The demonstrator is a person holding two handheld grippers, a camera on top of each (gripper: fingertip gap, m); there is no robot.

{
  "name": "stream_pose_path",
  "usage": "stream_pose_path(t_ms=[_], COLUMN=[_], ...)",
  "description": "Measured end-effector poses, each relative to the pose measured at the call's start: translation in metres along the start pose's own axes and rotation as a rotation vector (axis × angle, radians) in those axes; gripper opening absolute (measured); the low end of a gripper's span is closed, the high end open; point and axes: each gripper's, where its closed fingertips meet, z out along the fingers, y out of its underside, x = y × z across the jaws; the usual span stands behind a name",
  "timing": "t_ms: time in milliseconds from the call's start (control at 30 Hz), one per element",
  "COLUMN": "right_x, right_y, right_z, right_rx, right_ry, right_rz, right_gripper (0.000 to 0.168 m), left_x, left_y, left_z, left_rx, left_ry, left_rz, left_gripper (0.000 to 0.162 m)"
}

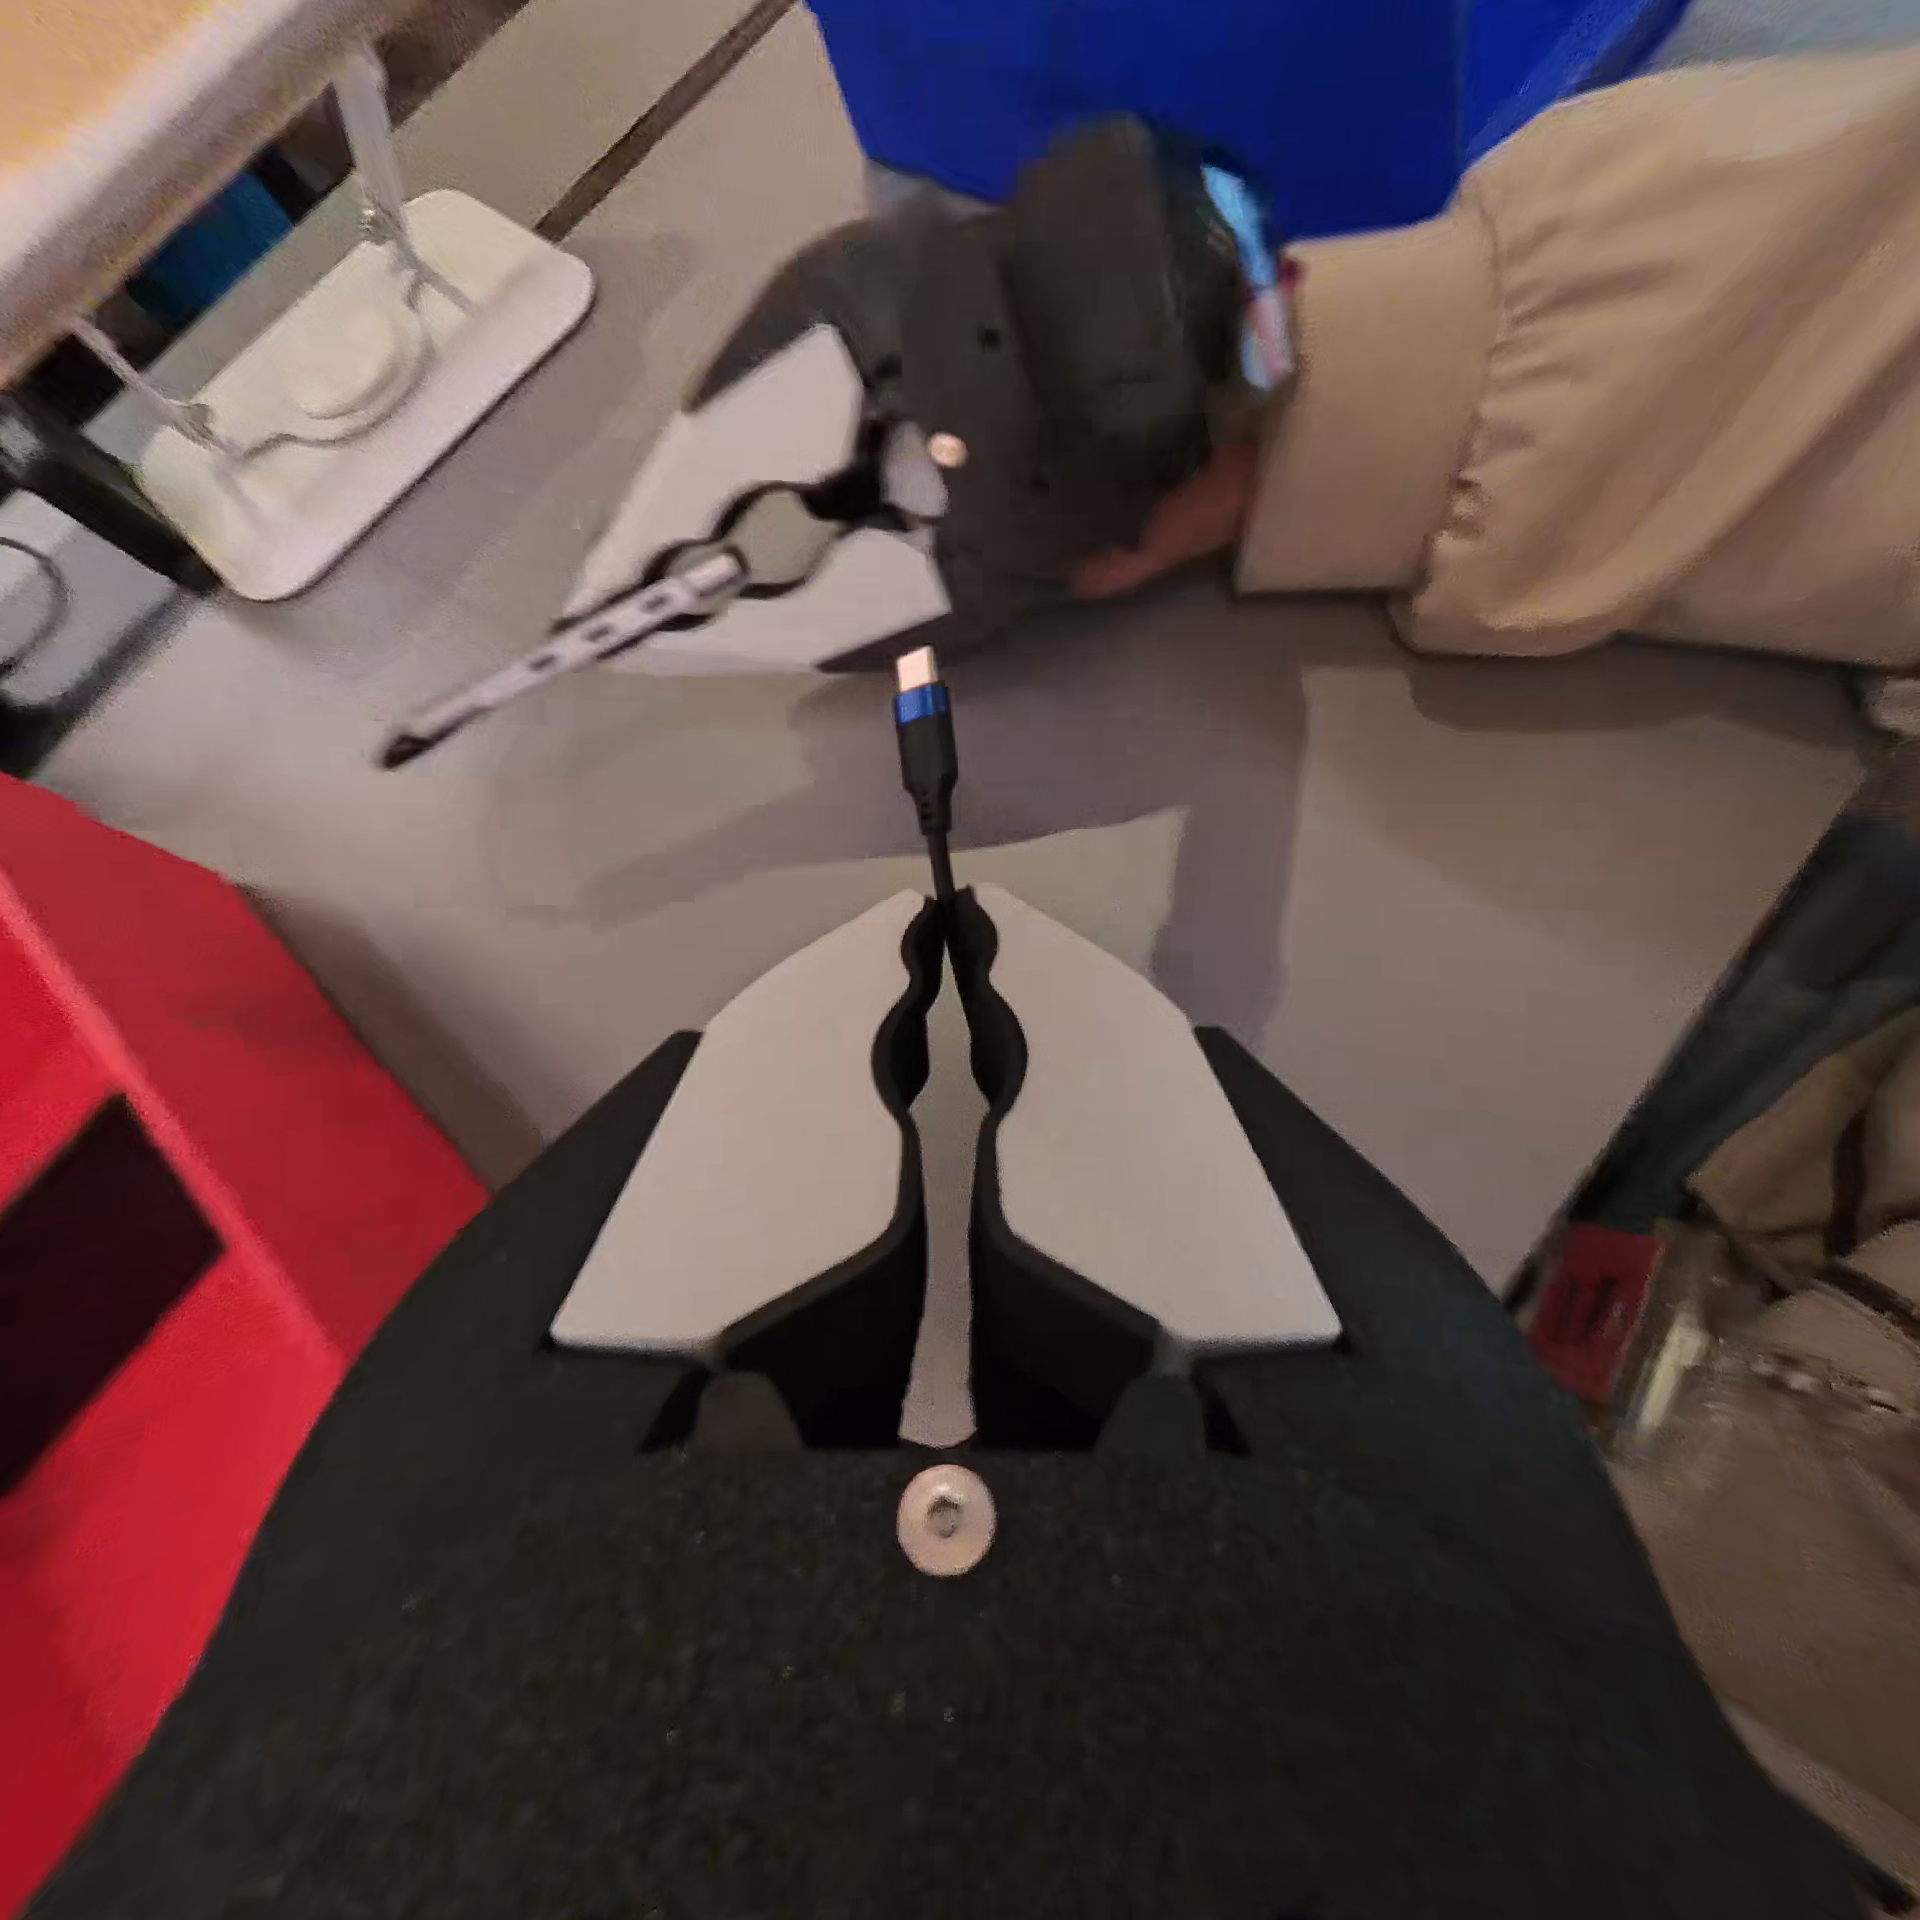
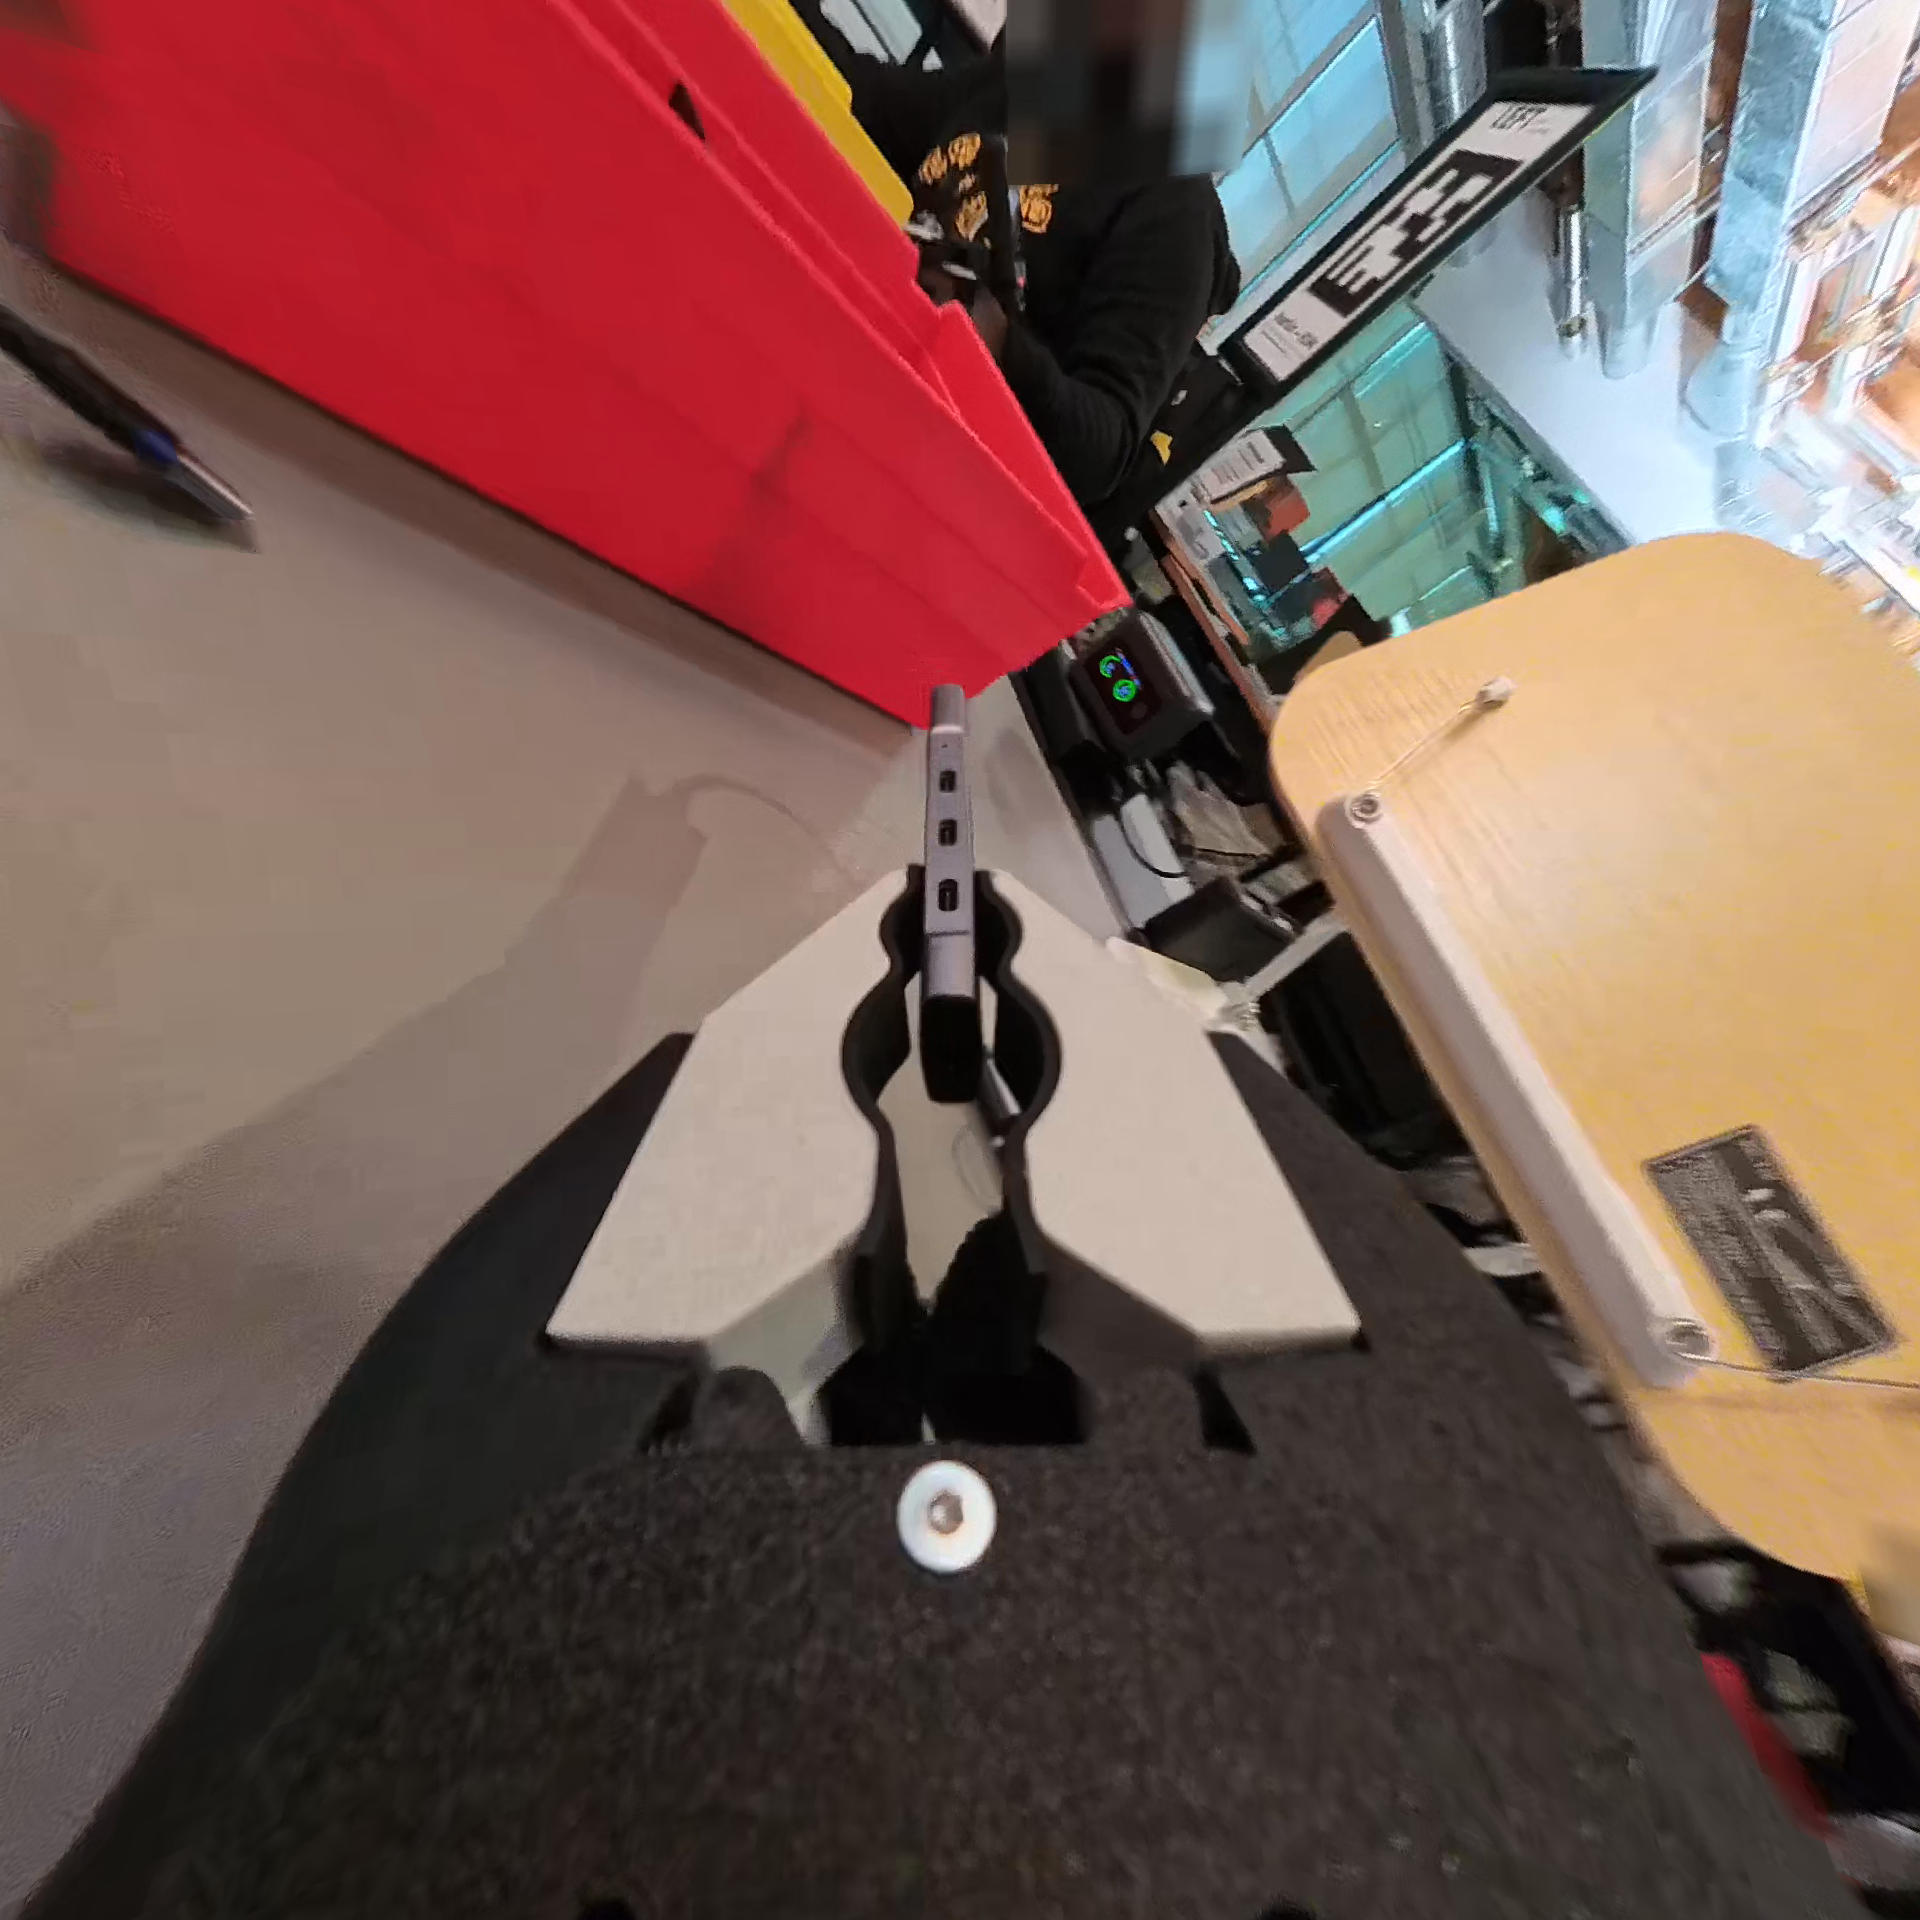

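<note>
My left gripper [image 1: 943,904] is shut on a thin black cable [image 1: 940,852] just behind its plug [image 1: 918,707], which has a blue collar and a silver tip and points away above the grey table [image 1: 1351,935]. Farther off in the left wrist view, the right gripper [image 1: 717,566] holds a slim grey hub [image 1: 551,660] with several ports; a hand in a beige sleeve [image 1: 1621,353] is behind it. In the right wrist view, my right gripper [image 2: 948,894] is shut on that grey hub [image 2: 948,810], which sticks out forward, ports facing the camera.
Red bins [image 2: 540,312] stand along the table; one is at the left [image 1: 135,1195]. A blue bin [image 1: 1143,94] is at the back. A white stand base [image 1: 353,395] sits at the far left. A wooden board [image 2: 1621,987] and a person in black [image 2: 1112,312] are beyond the table. There is about 15 cm between the tips of the two grippers. Measured from the fingertips, the white stand base [image 1: 353,395] is 30 cm or so from the right gripper and 45 cm from the left.
</note>
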Motion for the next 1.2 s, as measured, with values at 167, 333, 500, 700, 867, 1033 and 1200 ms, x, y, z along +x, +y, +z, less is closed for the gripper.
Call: stream_pose_path(t_ms=[167, 333, 500, 700, 867, 1033, 1200], right_x=[-0.001, -0.009, -0.013, -0.015, -0.018, -0.020, -0.021], right_y=[0.003, -0.004, -0.001, 0.002, 0.004, 0.006, 0.007], right_z=[-0.003, -0.003, -0.001, 0.001, 0.003, 0.004, 0.004], right_rx=[-0.074, -0.076, -0.091, -0.103, -0.111, -0.118, -0.120], right_ry=[0.056, 0.068, 0.066, 0.058, 0.046, 0.038, 0.031], right_rz=[-0.249, -0.396, -0.451, -0.460, -0.456, -0.463, -0.460], right_gripper=[0.007, 0.008, 0.008, 0.008, 0.008, 0.008, 0.008], left_x=[-0.063, -0.076, -0.076, -0.077, -0.081, -0.080, -0.080], left_y=[0.001, 0.019, 0.026, 0.026, 0.031, 0.033, 0.034], left_z=[0.030, 0.059, 0.064, 0.066, 0.069, 0.070, 0.072], left_rx=[-0.182, -0.283, -0.313, -0.303, -0.330, -0.327, -0.332], left_ry=[-0.089, -0.056, -0.063, -0.064, -0.078, -0.060, -0.060], left_rz=[0.063, 0.037, 0.033, 0.024, 0.045, 0.040, 0.047], left_gripper=[0.002, 0.002, 0.002, 0.002, 0.002, 0.002, 0.002])
